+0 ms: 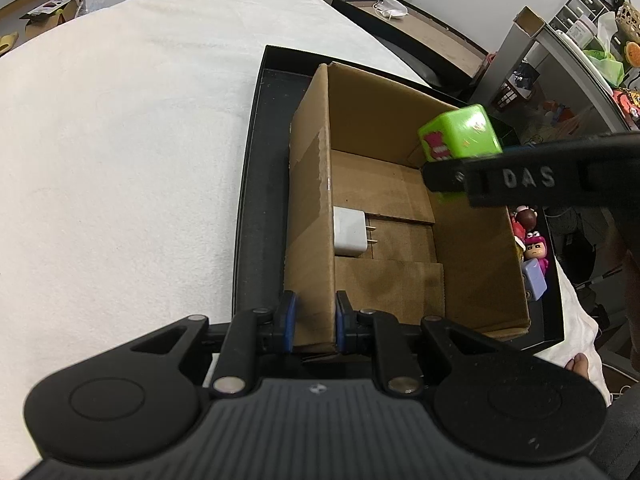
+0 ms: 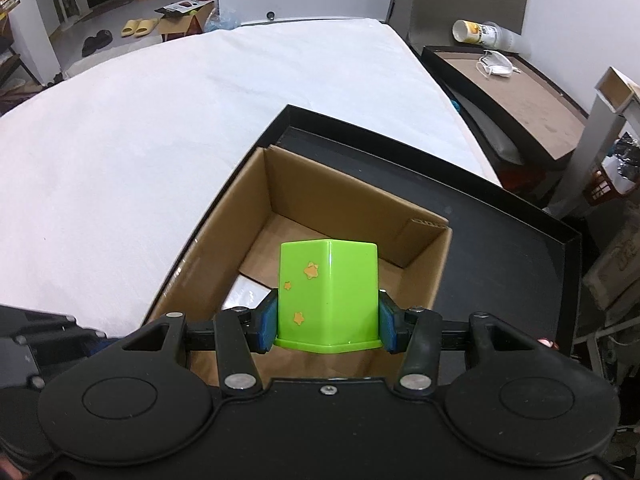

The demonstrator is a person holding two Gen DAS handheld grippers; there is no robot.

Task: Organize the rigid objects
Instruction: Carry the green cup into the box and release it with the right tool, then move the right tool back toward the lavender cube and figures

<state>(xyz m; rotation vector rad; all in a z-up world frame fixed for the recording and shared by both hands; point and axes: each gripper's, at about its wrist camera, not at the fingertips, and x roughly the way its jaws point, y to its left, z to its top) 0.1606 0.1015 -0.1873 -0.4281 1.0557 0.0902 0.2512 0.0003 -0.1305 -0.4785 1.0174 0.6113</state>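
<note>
Right tongs (image 2: pixel 328 322) grip green cup (image 2: pixel 328 300) above cardboard box (image 1: pixel 316 208); left tongs (image 1: pixel 316 320) clamp the box's near wall.

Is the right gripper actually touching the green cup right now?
Touching. In the right wrist view both blue pads of the right gripper press flat against opposite sides of the green cup, no gap, holding it above the cardboard box.
</note>
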